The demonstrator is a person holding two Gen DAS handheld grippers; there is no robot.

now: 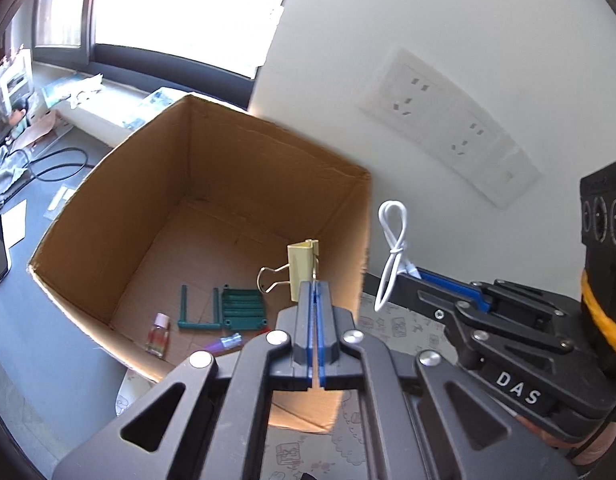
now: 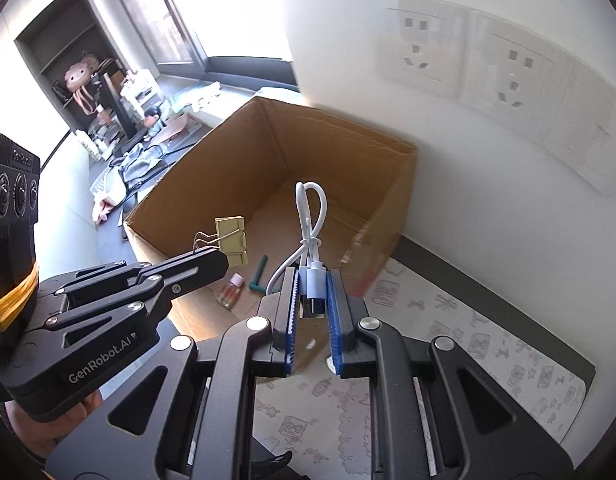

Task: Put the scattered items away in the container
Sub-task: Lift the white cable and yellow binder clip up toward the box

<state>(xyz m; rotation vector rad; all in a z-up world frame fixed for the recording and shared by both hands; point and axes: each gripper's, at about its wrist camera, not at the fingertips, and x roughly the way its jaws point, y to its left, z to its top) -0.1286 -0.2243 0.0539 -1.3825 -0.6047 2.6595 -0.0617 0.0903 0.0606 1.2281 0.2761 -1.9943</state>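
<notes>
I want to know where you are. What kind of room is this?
Probably a home office or study: wall sockets above a dark desk, cluttered shelves by a window, and a cardboard box for tidying.

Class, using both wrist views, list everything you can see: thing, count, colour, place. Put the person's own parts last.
cardboard box: one, brown, open on the desk by the wall
binder clip: one, yellow, held over the box
cable: one, white, bundled, held near the box's right wall
small bottle: one, clear with pink cap, box floor
green plastic parts: a few, box floor
wall sockets: white, on the wall
patterned mat: one, pale, under the box
left hand-held gripper: black, blue pads, shut on binder clip
right hand-held gripper: black, blue pads, shut on cable
</notes>
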